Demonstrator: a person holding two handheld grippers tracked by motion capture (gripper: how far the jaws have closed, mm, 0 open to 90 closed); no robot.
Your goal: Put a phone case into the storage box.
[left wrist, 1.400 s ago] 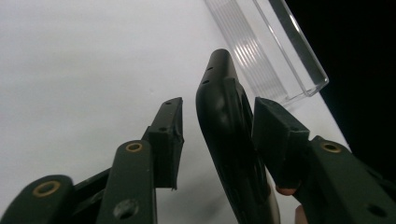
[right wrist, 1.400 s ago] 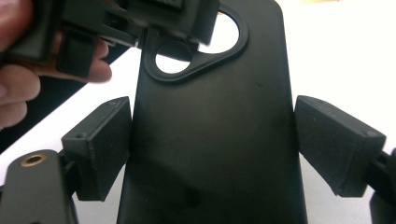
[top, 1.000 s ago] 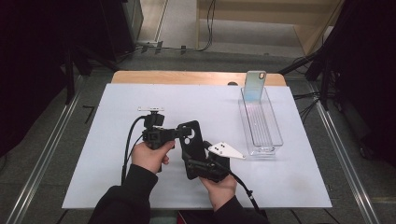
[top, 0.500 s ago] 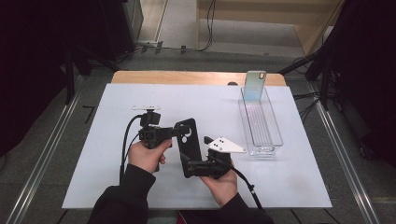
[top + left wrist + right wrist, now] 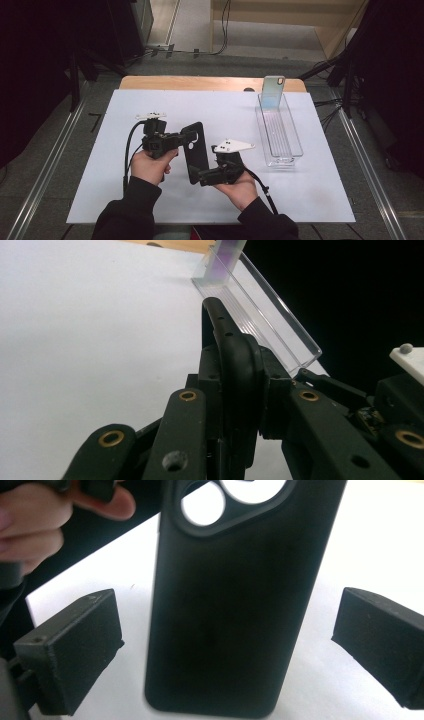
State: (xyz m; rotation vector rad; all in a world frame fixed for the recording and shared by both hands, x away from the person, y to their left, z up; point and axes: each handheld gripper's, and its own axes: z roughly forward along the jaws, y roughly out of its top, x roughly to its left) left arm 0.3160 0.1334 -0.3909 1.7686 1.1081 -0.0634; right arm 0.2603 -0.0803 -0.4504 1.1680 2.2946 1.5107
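Two grippers meet over the white table (image 5: pixel 300 200): the left gripper (image 5: pixel 176 140) pinches the black phone case (image 5: pixel 197 150) by its edge above the table, so the right gripper (image 5: pixel 194 174), jaws spread wide, can take its lower end

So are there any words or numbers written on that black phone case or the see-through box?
None: no words, numbers or signs can be read here.
Black rubbery phone case: plain back, just camera holes.
Clear plastic oblong tray: no label on it.
Shiny phone case standing at the tray's far end: too small and blurred to tell.
White sheet covering the table: blank.
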